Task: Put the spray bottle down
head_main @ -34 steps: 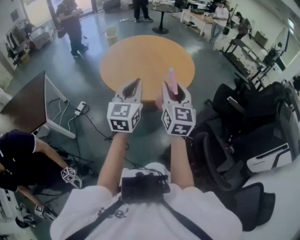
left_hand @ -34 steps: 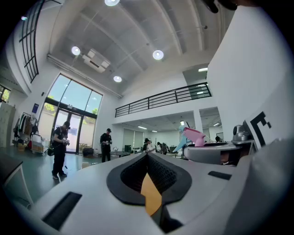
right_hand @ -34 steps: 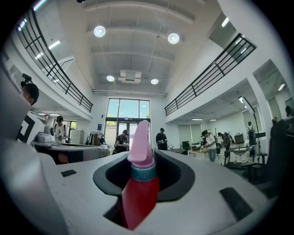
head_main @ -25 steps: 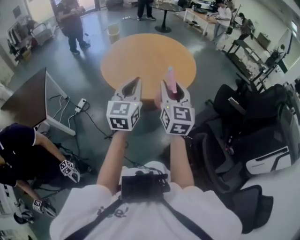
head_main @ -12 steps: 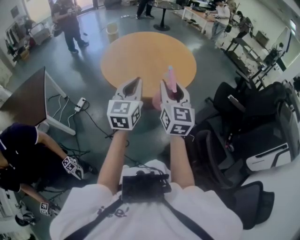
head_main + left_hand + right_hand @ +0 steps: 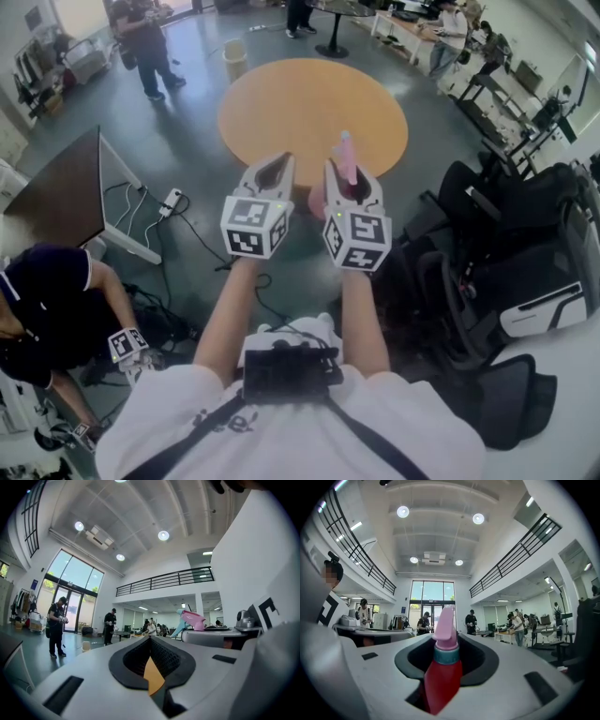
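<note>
The spray bottle (image 6: pixel 443 667) has a red body, a teal collar and a pink trigger head (image 6: pixel 345 155). It stands upright between the jaws of my right gripper (image 6: pixel 446 641), which is shut on its body. In the head view the right gripper (image 6: pixel 347 183) hangs in the air just short of the near edge of the round orange table (image 6: pixel 309 94). My left gripper (image 6: pixel 275 169) is level beside it, shut and empty. In the left gripper view (image 6: pixel 150 639) the jaw tips meet, and the bottle's pink head (image 6: pixel 192 619) shows to the right.
The floor below is grey, with cables and a power strip (image 6: pixel 171 200). A dark desk (image 6: pixel 56 202) stands at the left, where a person (image 6: pixel 47 300) crouches. Black chairs and bags (image 6: pixel 506 244) crowd the right. More people (image 6: pixel 145 42) stand beyond the table.
Both grippers have moved forward together toward the round table, which now lies closer in front of them. The bottle stays gripped upright in the right gripper.
</note>
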The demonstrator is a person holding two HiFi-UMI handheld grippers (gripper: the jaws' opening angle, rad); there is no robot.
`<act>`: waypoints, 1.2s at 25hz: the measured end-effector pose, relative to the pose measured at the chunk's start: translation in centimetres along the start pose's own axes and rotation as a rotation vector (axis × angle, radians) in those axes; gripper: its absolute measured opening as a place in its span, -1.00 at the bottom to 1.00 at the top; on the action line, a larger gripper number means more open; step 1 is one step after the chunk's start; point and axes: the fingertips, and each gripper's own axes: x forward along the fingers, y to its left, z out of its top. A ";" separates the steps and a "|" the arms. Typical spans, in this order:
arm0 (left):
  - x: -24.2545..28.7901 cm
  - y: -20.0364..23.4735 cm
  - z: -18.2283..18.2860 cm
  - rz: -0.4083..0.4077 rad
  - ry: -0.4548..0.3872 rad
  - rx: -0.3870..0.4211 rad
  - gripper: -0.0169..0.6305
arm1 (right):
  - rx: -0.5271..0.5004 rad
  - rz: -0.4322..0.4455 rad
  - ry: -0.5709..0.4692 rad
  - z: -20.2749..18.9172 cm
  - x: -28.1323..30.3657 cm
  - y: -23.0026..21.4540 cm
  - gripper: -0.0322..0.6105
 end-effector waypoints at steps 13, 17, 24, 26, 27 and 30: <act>-2.7 3.6 -1.8 -0.024 0.004 -0.054 -0.91 | 0.021 -0.028 0.018 -1.6 0.5 3.5 -0.39; -1.5 4.8 -1.9 -0.002 -0.007 -0.074 -0.91 | 0.001 -0.018 0.030 -2.0 2.4 3.5 -0.39; 2.9 6.8 -1.8 0.042 -0.012 -0.076 -0.91 | 0.022 0.033 0.040 -2.2 8.0 1.7 -0.39; 4.4 7.5 -1.1 0.070 -0.025 -0.067 -0.91 | 0.018 0.055 0.025 -1.5 9.9 1.0 -0.39; 5.2 7.8 -0.8 0.081 -0.030 -0.062 -0.91 | 0.015 0.064 0.016 -1.1 10.7 0.6 -0.39; 7.9 8.2 -0.3 0.101 -0.042 -0.038 -0.91 | 0.006 0.082 -0.004 -0.7 12.8 -0.8 -0.39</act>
